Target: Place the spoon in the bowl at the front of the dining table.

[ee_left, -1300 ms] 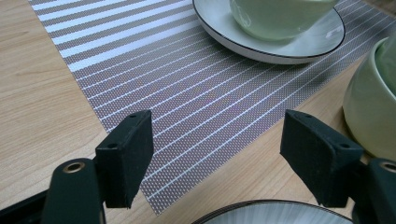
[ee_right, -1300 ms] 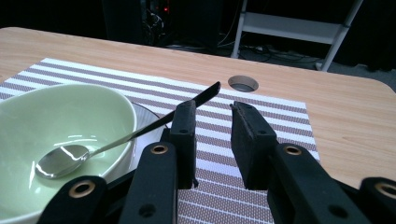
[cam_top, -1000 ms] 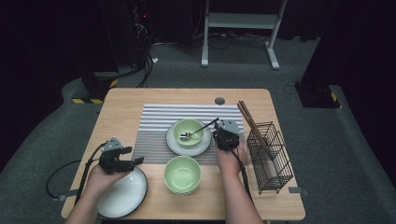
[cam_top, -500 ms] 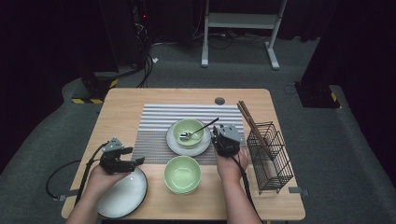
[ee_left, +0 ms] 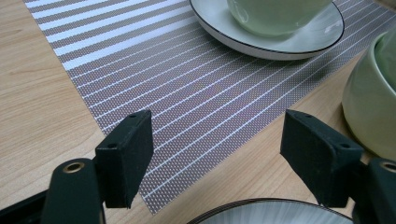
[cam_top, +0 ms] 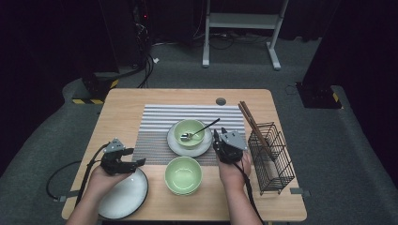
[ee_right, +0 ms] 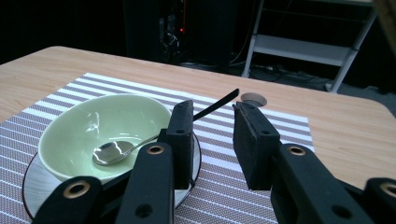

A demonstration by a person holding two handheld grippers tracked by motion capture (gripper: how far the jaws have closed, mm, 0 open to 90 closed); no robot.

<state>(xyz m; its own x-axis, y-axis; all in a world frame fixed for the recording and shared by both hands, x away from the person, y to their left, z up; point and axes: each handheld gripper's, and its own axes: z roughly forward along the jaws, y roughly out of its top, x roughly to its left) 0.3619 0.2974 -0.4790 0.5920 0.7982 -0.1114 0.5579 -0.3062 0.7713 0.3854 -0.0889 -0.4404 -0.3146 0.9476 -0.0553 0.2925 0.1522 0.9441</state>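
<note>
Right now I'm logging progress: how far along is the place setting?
Done: spoon rests in the green bowl on its plate. In hand: nothing; the right tongs have just been opening, empty, beside that plate. Left: the second bowl, the white plate and the chopsticks.

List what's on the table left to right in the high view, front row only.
Left tool → white plate → near green bowl → right tool → wire basket.

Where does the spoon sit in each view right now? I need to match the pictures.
High view: spoon at centre, in the far green bowl, handle pointing up-right.
Left gripper view: not in it.
Right gripper view: spoon lower left, inside that bowl.
Shared landmark: the striped placemat.
</note>
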